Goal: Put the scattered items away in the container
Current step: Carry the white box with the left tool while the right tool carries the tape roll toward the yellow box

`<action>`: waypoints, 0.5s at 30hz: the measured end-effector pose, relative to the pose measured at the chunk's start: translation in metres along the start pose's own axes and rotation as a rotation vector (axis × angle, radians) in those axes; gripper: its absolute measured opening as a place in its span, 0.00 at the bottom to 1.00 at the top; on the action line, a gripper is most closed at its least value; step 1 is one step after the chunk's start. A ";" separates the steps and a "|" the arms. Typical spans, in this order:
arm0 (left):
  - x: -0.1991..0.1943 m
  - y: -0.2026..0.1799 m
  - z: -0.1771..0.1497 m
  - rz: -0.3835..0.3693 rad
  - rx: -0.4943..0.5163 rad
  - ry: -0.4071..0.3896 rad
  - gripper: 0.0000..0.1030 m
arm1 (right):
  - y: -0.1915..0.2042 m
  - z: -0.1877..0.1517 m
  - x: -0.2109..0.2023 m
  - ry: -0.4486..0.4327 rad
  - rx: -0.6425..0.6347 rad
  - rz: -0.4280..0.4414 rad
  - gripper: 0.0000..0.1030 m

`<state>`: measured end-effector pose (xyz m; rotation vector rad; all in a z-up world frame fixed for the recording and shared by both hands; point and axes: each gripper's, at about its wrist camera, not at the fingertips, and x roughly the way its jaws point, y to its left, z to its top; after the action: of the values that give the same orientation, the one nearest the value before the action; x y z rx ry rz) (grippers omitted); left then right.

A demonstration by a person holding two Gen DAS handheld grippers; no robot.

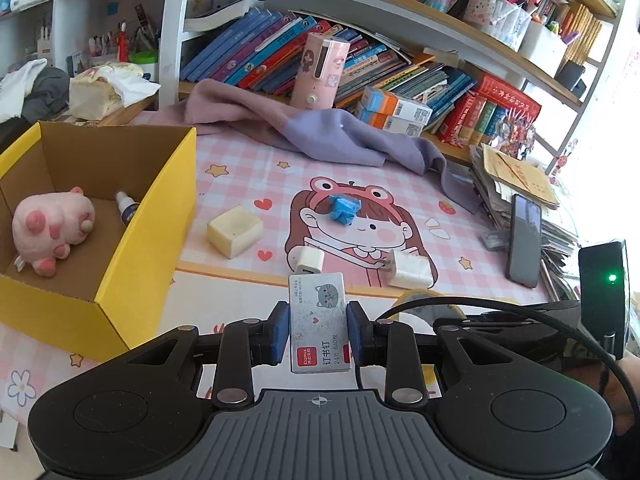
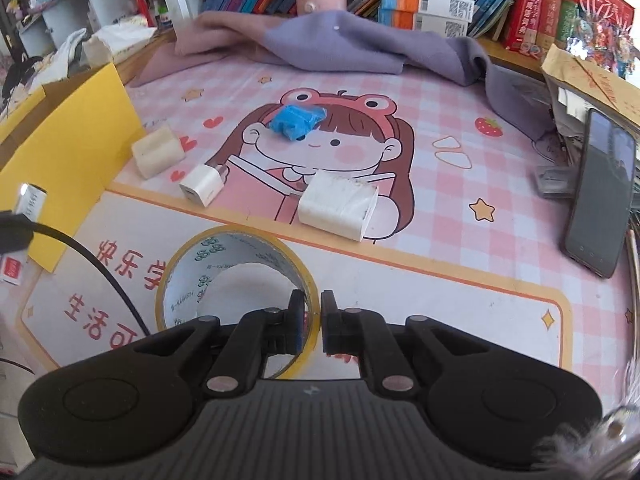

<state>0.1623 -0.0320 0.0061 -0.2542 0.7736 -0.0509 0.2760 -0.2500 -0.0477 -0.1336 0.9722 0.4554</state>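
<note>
On the left of the tabletop [image 1: 248,292] stood the yellow box [image 1: 132,216], open, with a pink plush [image 1: 52,230] and a small bottle [image 1: 126,208] lying inside. Just right of the box sat a cream block [image 1: 235,231], then a small charger [image 1: 308,262] and a bigger charger [image 1: 412,269]; a blue wad [image 1: 342,209] lay behind them on the cartoon mat. The left tongs [image 1: 319,330] were clamped on a staple box [image 1: 318,320], held above the tabletop's near edge, right of the yellow box. Further right, the right tongs [image 2: 312,320] were pinched together on the wall of a tape roll [image 2: 224,264], one pad inside the ring and one outside, the roll resting on the mat. A phone [image 2: 600,196] leaned against papers at the far right.
</note>
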 end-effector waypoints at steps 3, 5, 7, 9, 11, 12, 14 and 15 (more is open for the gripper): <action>-0.008 0.005 -0.003 -0.025 0.011 -0.019 0.28 | 0.011 -0.005 -0.010 -0.018 0.003 -0.018 0.08; -0.014 0.010 -0.004 -0.044 0.023 -0.032 0.28 | 0.018 -0.009 -0.018 -0.033 0.010 -0.034 0.08; -0.023 0.017 -0.006 -0.064 0.039 -0.045 0.28 | 0.028 -0.014 -0.027 -0.053 0.025 -0.053 0.08; -0.033 0.025 -0.010 -0.086 0.055 -0.054 0.28 | 0.037 -0.020 -0.036 -0.071 0.048 -0.074 0.08; -0.044 0.033 -0.014 -0.109 0.072 -0.064 0.28 | 0.049 -0.027 -0.046 -0.089 0.070 -0.095 0.08; -0.050 0.038 -0.017 -0.120 0.080 -0.069 0.28 | 0.056 -0.032 -0.051 -0.096 0.077 -0.104 0.08; -0.062 0.048 -0.023 -0.141 0.090 -0.076 0.28 | 0.070 -0.041 -0.059 -0.108 0.091 -0.121 0.08; -0.067 0.053 -0.026 -0.149 0.090 -0.075 0.28 | 0.078 -0.046 -0.063 -0.111 0.097 -0.129 0.08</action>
<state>0.0933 0.0235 0.0211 -0.2268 0.6748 -0.2154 0.1769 -0.2138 -0.0142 -0.0821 0.8695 0.2932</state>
